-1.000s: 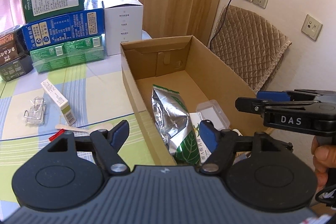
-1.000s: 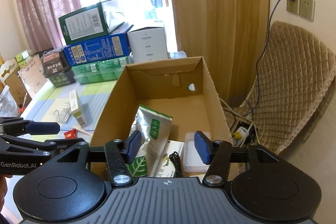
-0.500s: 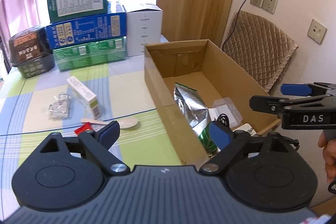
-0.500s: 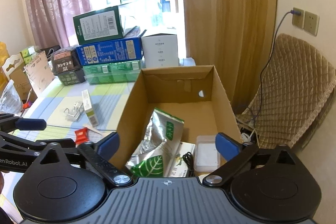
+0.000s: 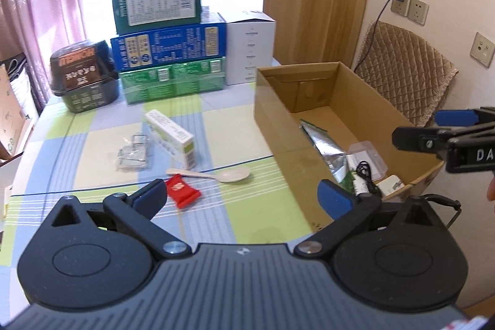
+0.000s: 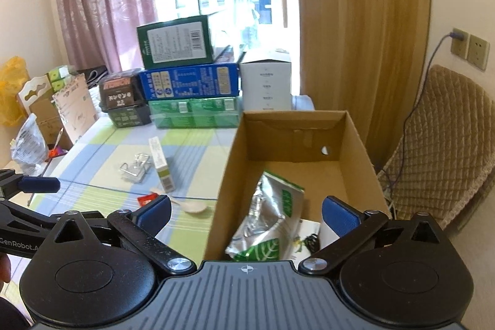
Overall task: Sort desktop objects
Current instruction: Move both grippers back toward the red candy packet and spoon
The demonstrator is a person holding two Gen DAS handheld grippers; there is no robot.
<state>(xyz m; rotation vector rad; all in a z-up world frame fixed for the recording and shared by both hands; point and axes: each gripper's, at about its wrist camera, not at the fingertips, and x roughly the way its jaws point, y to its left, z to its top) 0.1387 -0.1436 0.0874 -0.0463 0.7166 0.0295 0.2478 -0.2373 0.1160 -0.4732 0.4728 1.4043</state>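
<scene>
An open cardboard box (image 5: 355,88) (image 6: 229,175) stands at the table's right side. Inside lie a silver-green pouch (image 5: 328,147) (image 6: 266,225), a clear plastic case (image 5: 368,153) and a small black cable. On the checked cloth to its left lie a white-green carton (image 5: 171,138) (image 6: 161,163), a pale spoon (image 5: 225,174) (image 6: 195,207), a red packet (image 5: 181,194) (image 6: 145,200) and a bag of metal clips (image 5: 133,153) (image 6: 136,167). My left gripper (image 5: 244,197) hovers over the table beside the box, its jaws opening and empty. My right gripper (image 6: 247,212) hangs above the box's near end, jaws opening with nothing between them.
Stacked green and blue cartons (image 5: 167,48), a white box (image 5: 250,51) and a dark food tub (image 5: 83,73) line the table's far edge. A quilted chair (image 5: 402,67) stands right of the box. More cardboard and bags crowd the left side (image 6: 62,110).
Both grippers have drawn back from the box and spread their jaws wide. More of the table and its loose items has come into view.
</scene>
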